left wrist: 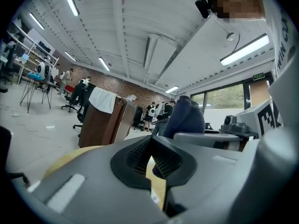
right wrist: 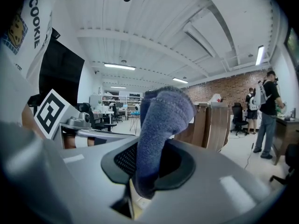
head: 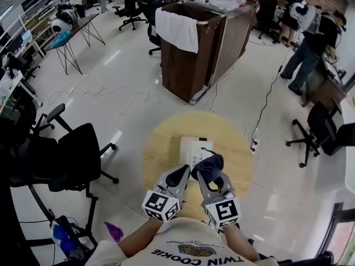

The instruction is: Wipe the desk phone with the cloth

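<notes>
A white desk phone (head: 191,148) lies on a round wooden table (head: 163,143) just ahead of both grippers. My right gripper (head: 211,174) is shut on a dark blue cloth (head: 208,165), which bunches up above its jaws over the phone's near edge. In the right gripper view the cloth (right wrist: 161,120) stands up out of the closed jaws of the right gripper (right wrist: 150,153). My left gripper (head: 179,175) sits close beside it on the left, jaws together with nothing in them. From the left gripper (left wrist: 150,140) I see the cloth (left wrist: 184,118) just to its right. The phone is mostly hidden in both gripper views.
A black office chair (head: 77,154) stands left of the table. A brown cabinet (head: 186,65) draped with a white towel (head: 177,29) stands beyond it. A cable and power strip (head: 255,143) lie on the floor at the right, near another chair (head: 319,132). People (head: 310,43) stand at the back right.
</notes>
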{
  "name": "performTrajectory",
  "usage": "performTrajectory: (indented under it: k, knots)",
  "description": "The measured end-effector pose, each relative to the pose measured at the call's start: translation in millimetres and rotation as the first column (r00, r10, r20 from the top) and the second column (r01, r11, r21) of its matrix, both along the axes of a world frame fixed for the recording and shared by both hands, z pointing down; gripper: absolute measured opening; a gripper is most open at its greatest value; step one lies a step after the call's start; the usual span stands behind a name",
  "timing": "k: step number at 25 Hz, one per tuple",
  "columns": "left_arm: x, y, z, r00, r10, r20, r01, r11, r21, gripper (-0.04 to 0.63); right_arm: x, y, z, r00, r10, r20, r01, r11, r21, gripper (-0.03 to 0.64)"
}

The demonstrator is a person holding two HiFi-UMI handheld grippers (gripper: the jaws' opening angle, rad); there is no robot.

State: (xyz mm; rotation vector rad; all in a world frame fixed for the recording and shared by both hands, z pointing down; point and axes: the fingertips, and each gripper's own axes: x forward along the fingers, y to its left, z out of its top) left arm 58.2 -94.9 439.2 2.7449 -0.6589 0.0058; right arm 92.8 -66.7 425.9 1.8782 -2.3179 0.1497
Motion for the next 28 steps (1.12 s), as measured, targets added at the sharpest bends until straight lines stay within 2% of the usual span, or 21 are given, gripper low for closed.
performTrajectory:
  k: [7,13,17,24,28]
  knots:
    - [-10.3,-6.6,20.4,0.997,-0.074,0.039,0.075,0.997,-0.027,-0.008,31.6,-57.8,43.2,1.0,-0.022,-0.006,0.021,0.998,-0.055,0.068]
    - [-16.4,-7.5,34.0,0.994,-0.098,0.056,0.103,0.99,-0.093,-0.008,56.1,-111.5,71.0,1.0,-0.014,-0.012,0.013,0.994,-0.108,0.069]
    - [-20.8,-9.7,42.1,0.992,-0.109,0.068,0.116,0.988,-0.106,-0.008,69.7,-140.7,91.7,1.0,0.011,-0.011,-0.013,0.99,-0.142,0.069]
    - [-24.9,-15.1,56.6,0.99,-0.11,0.091,0.123,0.981,-0.152,-0.008,80.7,-166.7,120.7,0.997,0.079,-0.025,-0.082,0.981,-0.176,0.067]
    - [-27.4,-17.8,58.3,0.989,-0.114,0.096,0.128,0.978,-0.164,-0.008,76.8,-169.4,139.8,0.997,0.07,-0.042,-0.078,0.972,-0.224,0.068]
